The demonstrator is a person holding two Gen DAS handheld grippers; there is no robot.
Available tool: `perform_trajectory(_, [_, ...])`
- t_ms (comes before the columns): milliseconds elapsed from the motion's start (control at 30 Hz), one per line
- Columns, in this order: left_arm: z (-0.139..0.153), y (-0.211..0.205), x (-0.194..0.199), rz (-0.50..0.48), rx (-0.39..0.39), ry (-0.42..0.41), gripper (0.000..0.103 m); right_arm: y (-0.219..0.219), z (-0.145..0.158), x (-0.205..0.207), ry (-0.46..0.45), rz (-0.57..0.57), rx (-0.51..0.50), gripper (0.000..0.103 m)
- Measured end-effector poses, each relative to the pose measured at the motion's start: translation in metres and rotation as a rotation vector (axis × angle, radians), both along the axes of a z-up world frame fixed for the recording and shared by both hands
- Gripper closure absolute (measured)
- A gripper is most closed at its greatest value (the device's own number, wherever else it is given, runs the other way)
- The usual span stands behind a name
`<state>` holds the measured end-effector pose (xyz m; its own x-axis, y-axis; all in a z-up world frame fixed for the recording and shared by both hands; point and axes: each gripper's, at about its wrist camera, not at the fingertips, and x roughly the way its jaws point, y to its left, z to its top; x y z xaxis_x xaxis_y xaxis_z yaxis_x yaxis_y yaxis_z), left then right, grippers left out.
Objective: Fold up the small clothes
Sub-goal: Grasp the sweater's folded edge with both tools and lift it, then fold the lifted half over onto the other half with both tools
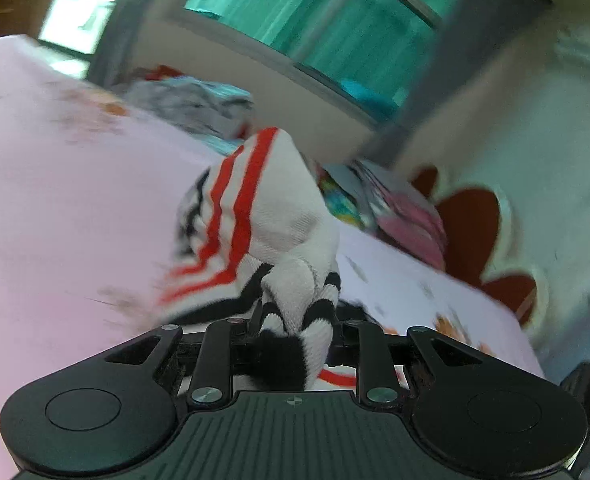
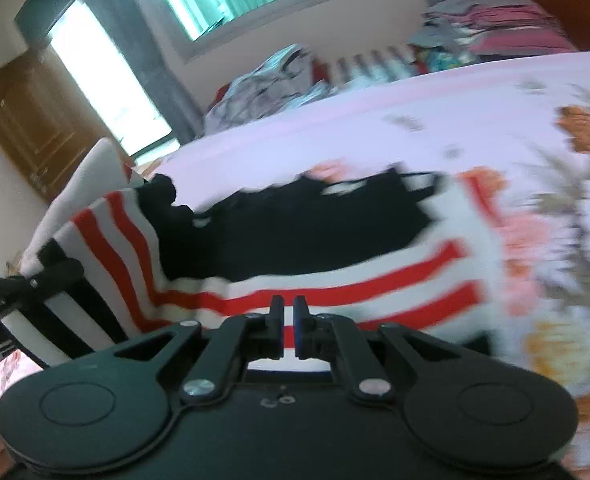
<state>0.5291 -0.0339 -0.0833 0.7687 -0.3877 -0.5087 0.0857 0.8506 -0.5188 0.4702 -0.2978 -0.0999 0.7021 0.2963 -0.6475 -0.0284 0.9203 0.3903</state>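
A small white garment with red and black stripes [image 1: 255, 216] is bunched in my left gripper [image 1: 295, 320], which is shut on its black-and-white hem and lifts it off the pink floral bed sheet [image 1: 55, 200]. In the right wrist view the same garment [image 2: 335, 248] lies spread on the sheet, with a black panel in the middle. My right gripper [image 2: 289, 312] is nearly shut just above the garment's red-striped edge, and no cloth shows between its fingers. The left gripper [image 2: 35, 276] shows at the far left, holding the garment's raised corner.
A pile of loose clothes [image 1: 191, 104] lies at the far side of the bed, also seen in the right wrist view [image 2: 271, 76]. A stack of folded clothes [image 2: 503, 24] sits by the red headboard [image 1: 471, 224]. A window and a wall stand behind the bed.
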Motion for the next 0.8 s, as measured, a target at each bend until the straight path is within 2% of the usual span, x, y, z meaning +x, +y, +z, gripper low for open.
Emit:
perform_trajectory(100, [-0.005,-0.056,0.009,-0.09,0.063,0.066,0.079,-0.048,0.003,-0.018,0.005,-0.074,0.014,0.098])
perform_trajectory(200, [-0.028,-0.114,0.022,-0.201,0.152,0.164,0.079,-0.09,0.004,-0.036,0.024,-0.127,0.04,0.094])
perform_trajectory(267, [-0.039,-0.144,0.028,-0.234,0.231,0.237,0.077,-0.111,0.003,-0.045,0.041,-0.152,0.067,0.085])
perform_trajectory(300, [-0.033,-0.148,0.025,-0.22,0.235,0.223,0.064,-0.118,0.004,-0.048,0.044,-0.163,0.076,0.078])
perform_trajectory(333, [-0.021,-0.144,0.02,-0.228,0.175,0.195,0.052,-0.125,0.005,-0.051,0.046,-0.171,0.084,0.074])
perform_trajectory(400, [0.005,-0.123,0.009,-0.207,0.01,0.126,0.045,-0.14,0.007,-0.055,0.041,-0.179,0.109,0.065])
perform_trajectory(433, [0.018,-0.11,0.006,-0.181,-0.012,0.097,0.044,-0.143,0.007,-0.054,0.04,-0.176,0.135,0.061])
perform_trajectory(467, [0.028,-0.098,0.002,-0.155,-0.001,0.066,0.044,-0.143,0.007,-0.053,0.041,-0.167,0.16,0.059])
perform_trajectory(533, [0.042,-0.07,0.001,-0.088,0.077,0.025,0.044,-0.136,0.007,-0.045,0.047,-0.135,0.211,0.057])
perform_trajectory(600, [0.04,-0.041,0.009,-0.038,0.156,0.061,0.044,-0.124,0.004,-0.034,0.066,-0.086,0.257,0.056])
perform_trajectory(700, [0.023,-0.008,0.019,-0.009,0.19,0.128,0.057,-0.101,-0.005,-0.019,0.095,-0.027,0.28,0.055])
perform_trajectory(800, [0.002,0.0,0.021,-0.045,0.205,0.171,0.058,-0.084,-0.018,-0.004,0.135,-0.007,0.281,0.055])
